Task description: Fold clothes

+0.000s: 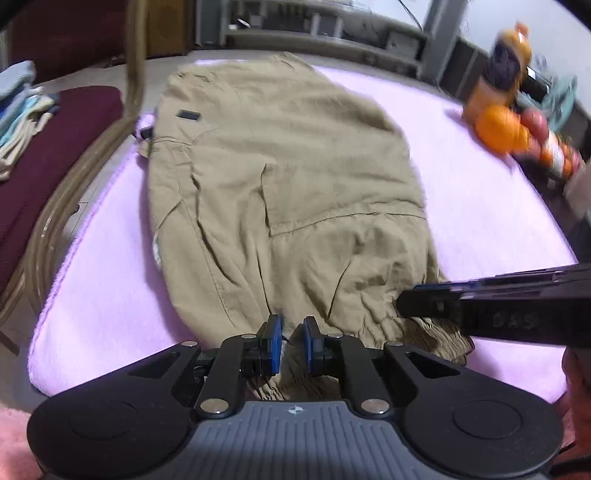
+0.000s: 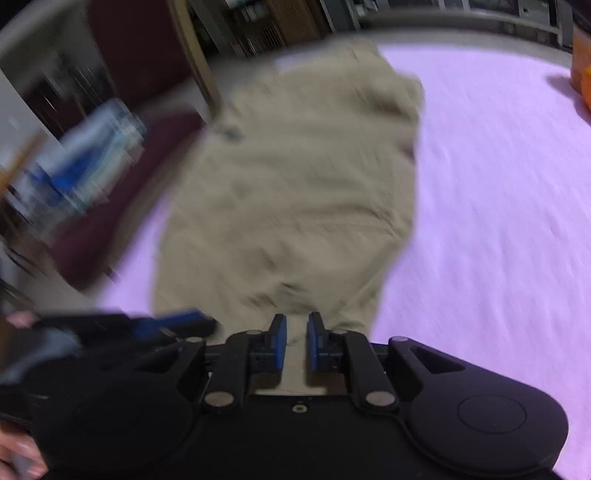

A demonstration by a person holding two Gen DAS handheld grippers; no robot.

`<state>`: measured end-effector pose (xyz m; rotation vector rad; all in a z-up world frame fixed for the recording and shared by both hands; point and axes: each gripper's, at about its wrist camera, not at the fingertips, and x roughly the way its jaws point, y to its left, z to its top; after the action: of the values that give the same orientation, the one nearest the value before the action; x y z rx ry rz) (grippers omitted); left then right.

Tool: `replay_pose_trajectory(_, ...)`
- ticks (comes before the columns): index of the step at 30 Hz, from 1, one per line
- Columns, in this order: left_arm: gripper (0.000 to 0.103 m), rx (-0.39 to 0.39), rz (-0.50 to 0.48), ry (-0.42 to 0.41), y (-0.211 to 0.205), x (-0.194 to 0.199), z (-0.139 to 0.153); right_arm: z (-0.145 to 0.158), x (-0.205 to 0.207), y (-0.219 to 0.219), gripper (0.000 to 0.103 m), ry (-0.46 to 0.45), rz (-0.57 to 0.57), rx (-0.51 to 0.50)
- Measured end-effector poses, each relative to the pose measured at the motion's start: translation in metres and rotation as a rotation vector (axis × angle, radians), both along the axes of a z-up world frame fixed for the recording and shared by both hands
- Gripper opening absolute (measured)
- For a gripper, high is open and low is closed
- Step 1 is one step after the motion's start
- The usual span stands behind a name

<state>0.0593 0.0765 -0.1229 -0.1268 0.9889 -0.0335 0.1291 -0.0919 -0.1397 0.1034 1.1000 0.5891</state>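
Looking over a pink-lilac fleece cover [image 1: 461,177] spread on the work surface, w/ the khaki trousers [image 1: 280,177] lying flat down its middle, elastic cuffs nearest me. Left of it I see a maroon cushioned seat [image 1: 62,147] w/ a cane frame [image 1: 110,122], and a pile of folded laundry [image 1: 18,110] on the cushion. Far right edge has orange toys [image 1: 506,122], smeared by blur, can't say what exactly. Shelving [image 1: 314,26] runs along the back wall.

Left gripper [image 1: 293,338]: blue pads a narrow gap apart, over the cuff hem; can't tell if any cloth is pinched, so I read it as released. Right gripper [image 2: 296,341]: same narrow gap, khaki showing between the pads, grip unclear. In the left view it comes in from the right [image 1: 424,304], tip at the gathered cuff, contact not certain.

Right view is heavily motion-blurred; the trousers there [image 2: 295,192] are just a tan shape. Bottom of both views is blocked by gripper bodies.
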Motion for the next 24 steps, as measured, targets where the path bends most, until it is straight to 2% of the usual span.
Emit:
replay_pose_trajectory(2,0.01,-0.04,0.007,0.012,0.007,0.001,0.0,0.001,0.005,-0.01,0.005,0.045,-0.03,0.03)
replay_pose_trajectory(5,0.01,-0.096,0.032,-0.008,0.017,-0.003,0.007,0.031,0.012,-0.019,0.003,-0.054,-0.036,0.051)
replay_pose_trajectory(7,0.01,-0.127,0.035,-0.082,0.021,-0.009,0.027,0.052,0.016,-0.025,0.014,-0.125,-0.039,0.064)
replay_pose_trajectory(9,0.01,-0.158,0.035,-0.171,0.026,-0.013,0.051,0.073,0.021,-0.031,0.015,-0.195,-0.042,0.078)
replay_pose_trajectory(13,0.013,-0.154,0.032,-0.36,0.032,-0.006,0.098,0.115,0.029,-0.043,0.016,-0.336,-0.048,0.105)
replay_pose_trajectory(14,0.015,-0.139,0.024,-0.381,0.031,0.001,0.104,0.126,0.032,-0.046,0.018,-0.371,-0.049,0.112)
replay_pose_trajectory(16,0.016,-0.093,0.008,-0.397,0.028,0.022,0.111,0.147,0.036,-0.053,0.028,-0.441,-0.052,0.125)
replay_pose_trajectory(17,0.016,-0.054,0.004,-0.391,0.026,0.037,0.108,0.157,0.038,-0.056,0.03,-0.476,-0.053,0.132)
replay_pose_trajectory(20,0.016,0.076,0.009,-0.332,0.026,0.089,0.086,0.126,0.077,-0.047,0.033,-0.393,-0.071,0.175)
replay_pose_trajectory(22,0.006,0.111,0.064,-0.252,0.038,0.123,0.057,0.104,0.103,-0.042,0.033,-0.333,-0.083,0.204)
replay_pose_trajectory(23,0.006,0.115,0.091,-0.206,0.045,0.138,0.042,0.093,0.117,-0.039,0.033,-0.303,-0.089,0.218)
replay_pose_trajectory(24,0.005,0.085,0.121,-0.147,0.056,0.15,0.026,0.082,0.13,-0.036,0.032,-0.274,-0.095,0.232)
